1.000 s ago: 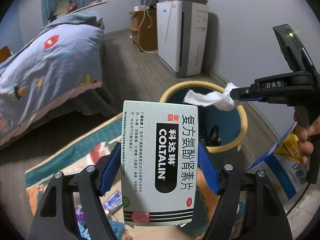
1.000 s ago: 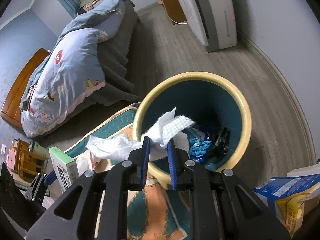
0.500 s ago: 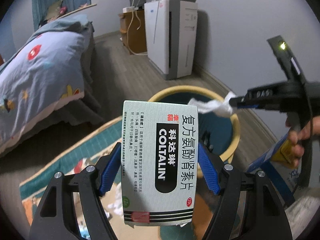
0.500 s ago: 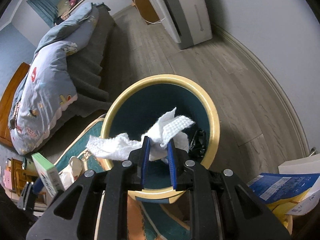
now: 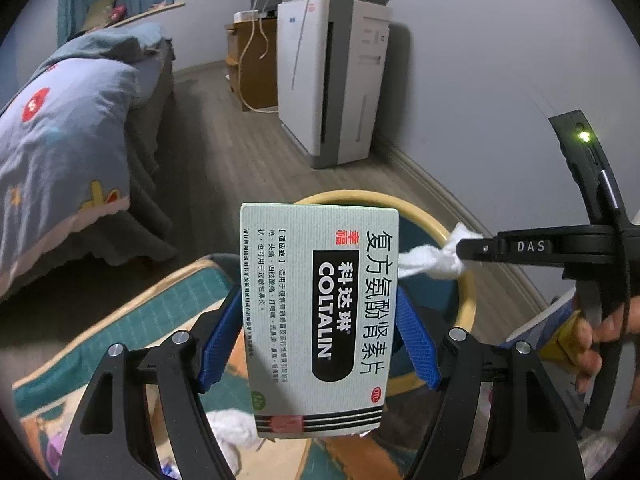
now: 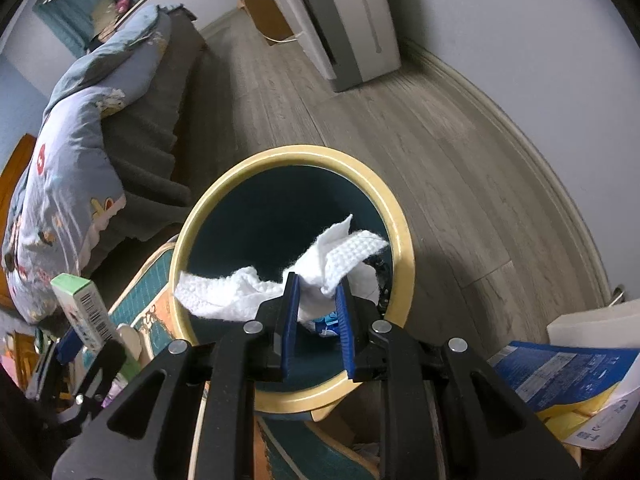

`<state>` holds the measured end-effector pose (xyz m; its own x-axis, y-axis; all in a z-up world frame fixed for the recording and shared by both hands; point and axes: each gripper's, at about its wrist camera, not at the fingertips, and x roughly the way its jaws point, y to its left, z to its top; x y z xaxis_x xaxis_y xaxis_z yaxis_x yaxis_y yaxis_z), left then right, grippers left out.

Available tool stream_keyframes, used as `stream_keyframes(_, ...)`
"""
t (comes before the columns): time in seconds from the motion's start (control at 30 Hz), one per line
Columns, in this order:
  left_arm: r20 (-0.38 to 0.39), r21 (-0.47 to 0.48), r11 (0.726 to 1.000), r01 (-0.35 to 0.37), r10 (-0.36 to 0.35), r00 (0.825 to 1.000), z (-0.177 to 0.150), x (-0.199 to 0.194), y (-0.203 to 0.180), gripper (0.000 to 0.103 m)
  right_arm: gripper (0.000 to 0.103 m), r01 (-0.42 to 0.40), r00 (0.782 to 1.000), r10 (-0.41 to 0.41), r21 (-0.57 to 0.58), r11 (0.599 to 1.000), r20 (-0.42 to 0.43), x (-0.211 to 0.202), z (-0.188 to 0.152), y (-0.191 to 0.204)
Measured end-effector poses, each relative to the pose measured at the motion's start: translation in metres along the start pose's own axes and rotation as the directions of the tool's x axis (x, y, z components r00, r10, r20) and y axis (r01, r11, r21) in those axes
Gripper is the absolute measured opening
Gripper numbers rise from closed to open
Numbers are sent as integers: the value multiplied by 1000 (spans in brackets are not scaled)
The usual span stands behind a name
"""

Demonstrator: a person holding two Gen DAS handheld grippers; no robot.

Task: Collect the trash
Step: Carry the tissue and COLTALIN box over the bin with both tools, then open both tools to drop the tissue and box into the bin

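Note:
My left gripper (image 5: 320,320) is shut on a green-white Coltalin medicine box (image 5: 320,312), held upright in front of the bin. The bin (image 6: 396,220) is round, teal inside with a yellow rim (image 5: 466,280), and holds some trash. My right gripper (image 6: 318,292) is shut on a crumpled white tissue (image 6: 320,276) directly above the bin's opening. In the left wrist view the right gripper (image 5: 460,250) comes in from the right with the tissue (image 5: 428,262) over the rim. The medicine box (image 6: 82,312) also shows at the left of the right wrist view.
A bed with a blue quilt (image 5: 60,140) stands left. A white air purifier (image 5: 336,80) and a wooden cabinet (image 5: 252,68) stand by the far wall. A teal-orange rug (image 5: 132,320) lies under the bin. A blue-yellow paper package (image 6: 560,376) lies at right.
My right gripper has moved forward with the tissue, from the bin's near rim to above its opening. My left gripper has come closer to the bin with the box.

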<state>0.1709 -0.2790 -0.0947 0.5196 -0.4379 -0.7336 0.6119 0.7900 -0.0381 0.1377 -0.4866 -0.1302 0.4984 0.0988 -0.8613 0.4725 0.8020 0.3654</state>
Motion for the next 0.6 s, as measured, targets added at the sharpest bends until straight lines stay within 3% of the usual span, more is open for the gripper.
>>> stream_keyframes(0.27,51,17,1000,0,-1,999,8,20,-10,74,19,27,1000,-27,-19,999,-11,11,2,5)
stream_keyframes(0.5,109,-9,1000,-5,6,994,13,18,-7,74,19,3,998,-3,-4,1000,55,2,6,4)
stream_keyframes(0.57,115,-24,1000,-1,4,993,13,17,-5,75,21,-19,997,19,7,1000,73,-2,7,2)
stream_keyframes(0.6,111,-32,999,7,-3,994,14,18,-4,80,29,-27,997,26,11,1000,79,-2,7,3)
